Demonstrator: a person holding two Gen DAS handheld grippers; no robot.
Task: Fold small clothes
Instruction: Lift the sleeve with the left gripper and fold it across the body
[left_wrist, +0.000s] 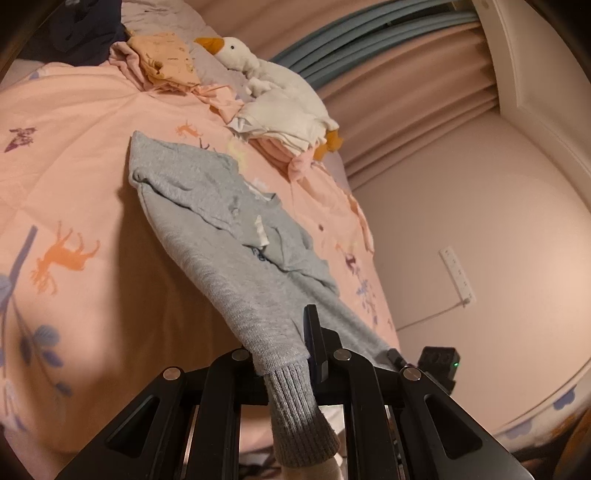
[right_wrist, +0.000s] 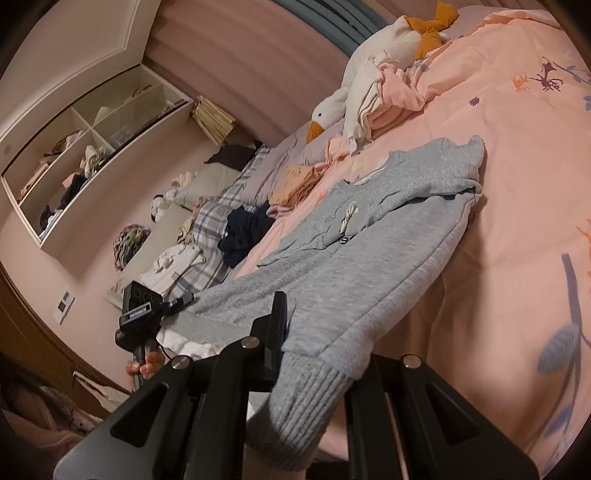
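A small grey sweater (left_wrist: 229, 236) is stretched above the pink quilt (left_wrist: 74, 166), its far end with the sleeves still resting on the bed. My left gripper (left_wrist: 291, 354) is shut on one corner of the ribbed hem, which hangs down over the jaws. In the right wrist view my right gripper (right_wrist: 314, 350) is shut on the other hem corner of the sweater (right_wrist: 369, 240); only one finger shows, the other is under the cloth. The left gripper (right_wrist: 184, 298), held by a hand, pinches the sweater's edge at lower left. The right gripper (left_wrist: 397, 358) shows at the sweater's right edge.
A white plush goose (left_wrist: 273, 81) lies at the head of the bed beside a folded white and pink stack (left_wrist: 280, 129) and orange clothes (left_wrist: 162, 62). A dark garment (right_wrist: 247, 229) sits on plaid pillows (right_wrist: 218, 218). Open shelves (right_wrist: 85, 158) are on the wall.
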